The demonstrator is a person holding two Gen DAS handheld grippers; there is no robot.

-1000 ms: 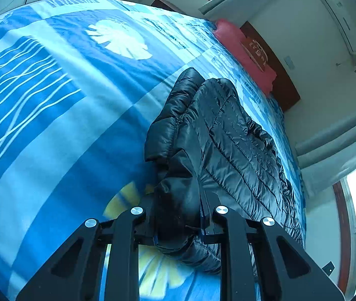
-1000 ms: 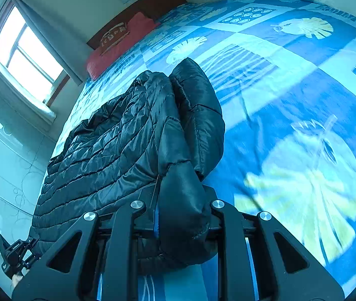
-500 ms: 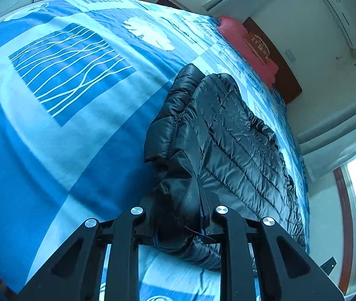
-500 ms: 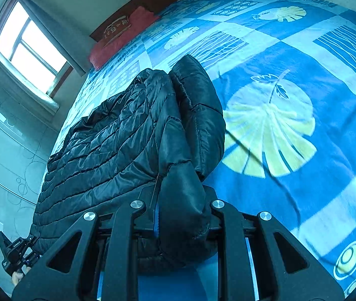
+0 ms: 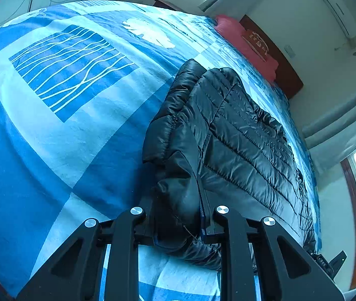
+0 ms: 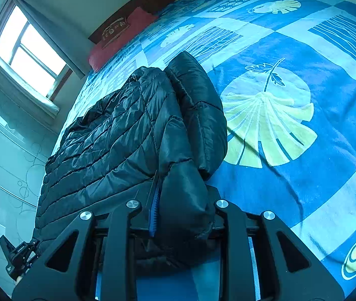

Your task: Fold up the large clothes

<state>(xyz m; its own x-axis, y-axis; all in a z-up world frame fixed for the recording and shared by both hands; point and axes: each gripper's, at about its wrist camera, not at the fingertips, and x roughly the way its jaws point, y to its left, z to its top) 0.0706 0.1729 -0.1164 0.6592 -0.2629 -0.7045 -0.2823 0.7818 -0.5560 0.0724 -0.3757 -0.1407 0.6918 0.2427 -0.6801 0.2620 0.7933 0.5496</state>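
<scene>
A black quilted puffer jacket [image 5: 240, 138] lies lengthwise on a bed with a blue leaf-patterned cover [image 5: 52, 138]. Its left side is folded over on top. My left gripper [image 5: 176, 200] is shut on a puffy fold at the jacket's near end. In the right wrist view the jacket [image 6: 107, 150] stretches away to the left over the bed cover [image 6: 303, 188]. A thick fold of it fills my right gripper [image 6: 183, 195], whose jaws are opening while both pads still touch the fabric. A blue pad [image 6: 153, 210] shows beside the fold.
A red pillow [image 5: 248, 42] lies at the far end against a dark wooden headboard [image 5: 285, 75]. A bright window [image 6: 27, 50] and a wall are on the jacket's side. Broad bare bed cover lies on the other side. An air conditioner [image 5: 336, 10] hangs high on the wall.
Both grippers have slid sideways over the bed with the jacket's near end still held; the cover's pattern has shifted under them. The right jaws stand slightly wider than before.
</scene>
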